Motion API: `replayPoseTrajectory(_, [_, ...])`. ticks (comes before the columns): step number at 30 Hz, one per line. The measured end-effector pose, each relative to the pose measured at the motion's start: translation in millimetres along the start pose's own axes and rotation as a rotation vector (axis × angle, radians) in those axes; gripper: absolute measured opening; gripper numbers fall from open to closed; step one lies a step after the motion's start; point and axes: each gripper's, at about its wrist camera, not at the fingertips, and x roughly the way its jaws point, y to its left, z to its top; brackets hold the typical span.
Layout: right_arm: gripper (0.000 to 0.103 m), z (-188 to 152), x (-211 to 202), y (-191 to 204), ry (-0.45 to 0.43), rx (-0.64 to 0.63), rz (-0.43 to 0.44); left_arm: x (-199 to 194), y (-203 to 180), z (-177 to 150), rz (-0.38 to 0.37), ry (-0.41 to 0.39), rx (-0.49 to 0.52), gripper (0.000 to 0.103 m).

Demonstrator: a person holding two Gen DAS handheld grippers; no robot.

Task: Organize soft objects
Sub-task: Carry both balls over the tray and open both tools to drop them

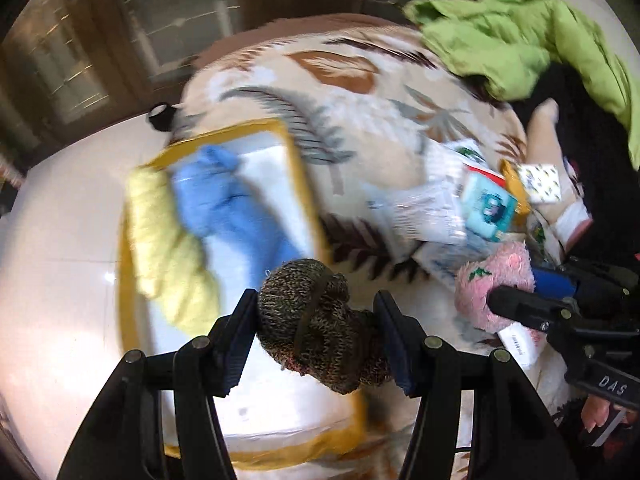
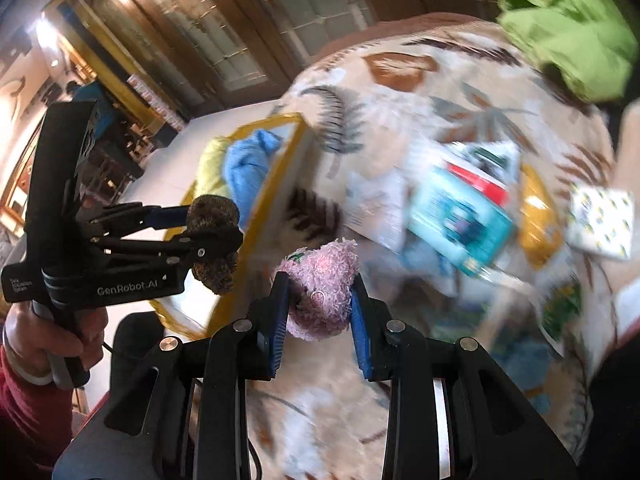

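Clamped between the 2 blue-padded fingers of the left gripper point(image 1: 316, 344) is a mottled brown-and-olive knitted bundle tied with a dark band point(image 1: 316, 320); the grasp is at mid-body, probably so that the soft knit does not unroll. This bundle is held above the near edge of a white fabric bin with a mustard-yellow rim point(image 1: 298, 168), at 11 o'clock from the fingers. Inside the bin lie a crumpled pale-yellow cloth point(image 1: 160, 236) and a crumpled blue cloth point(image 1: 224, 204), side by side.

The right gripper point(image 2: 320, 312) is clenched on a pink fluffy plush toy point(image 2: 320, 280), lifted clear of the beige leaf-patterned blanket point(image 2: 400, 92). At 1 o'clock a teal printed carton point(image 2: 460, 220) lies among blurred packets. A lime-green garment point(image 2: 568, 28) lies at the far edge.

Both soft items are judged to be bound for the bin.
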Motion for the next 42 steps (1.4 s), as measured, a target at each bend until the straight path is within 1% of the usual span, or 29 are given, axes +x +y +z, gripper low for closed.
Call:
replayPoseTrajectory(4, [0.028, 17, 18, 30, 0.018, -0.053, 0.034, -3, 35, -11, 0.043, 0.0, -0.061, 0.058])
replayPoseTrajectory(7, [0.028, 27, 36, 55, 0.045, -0.098, 0.064, 4, 61, -20, 0.061, 0.017, -0.12, 0.058])
replayPoseTrajectory(10, [0.028, 32, 57, 82, 0.081, -0.154, 0.078, 17, 78, -27, 0.088, 0.036, -0.155, 0.058])
replayPoseTrajectory(16, [0.028, 33, 111, 118, 0.173, -0.24, 0.064, 38, 100, -37, 0.118, 0.059, -0.206, 0.059])
replayPoseTrajectory(19, [0.028, 30, 134, 124, 0.211, -0.265, 0.044, 47, 105, -40, 0.132, 0.064, -0.222, 0.059])
replayPoseTrajectory(21, [0.028, 29, 144, 125, 0.222, -0.27, 0.034, 51, 108, -41, 0.127, 0.065, -0.234, 0.06])
replayPoseTrajectory(22, [0.028, 28, 148, 124, 0.227, -0.268, 0.03, 53, 107, -41, 0.139, 0.064, -0.229, 0.061])
replayPoseTrajectory(24, [0.028, 26, 153, 123, 0.229, -0.27, 0.02, 55, 106, -42, 0.153, 0.059, -0.222, 0.061])
replayPoseTrajectory(27, [0.03, 24, 152, 123, 0.208, -0.299, 0.008, 56, 104, -40, 0.157, 0.049, -0.226, 0.061])
replayPoseTrajectory(28, [0.033, 24, 152, 125, 0.204, -0.307, 0.006, 56, 105, -39, 0.152, 0.045, -0.238, 0.063])
replayPoseTrajectory(29, [0.033, 24, 152, 124, 0.204, -0.306, 0.005, 56, 106, -39, 0.144, 0.041, -0.247, 0.065])
replayPoseTrajectory(30, [0.033, 25, 151, 123, 0.205, -0.302, 0.006, 55, 107, -38, 0.14, 0.036, -0.257, 0.069])
replayPoseTrajectory(32, [0.034, 26, 148, 119, 0.201, -0.281, 0.019, 53, 108, -39, 0.129, 0.03, -0.27, 0.071])
replayPoseTrajectory(34, [0.038, 28, 144, 116, 0.194, -0.264, 0.037, 48, 108, -39, 0.137, 0.018, -0.274, 0.072])
replayPoseTrajectory(37, [0.038, 30, 134, 115, 0.171, -0.246, 0.059, 39, 105, -37, 0.154, -0.003, -0.273, 0.074])
replayPoseTrajectory(39, [0.038, 30, 130, 114, 0.165, -0.236, 0.072, 32, 104, -37, 0.162, -0.017, -0.271, 0.08])
replayPoseTrajectory(42, [0.038, 32, 122, 113, 0.155, -0.221, 0.083, 22, 105, -37, 0.16, -0.032, -0.282, 0.08])
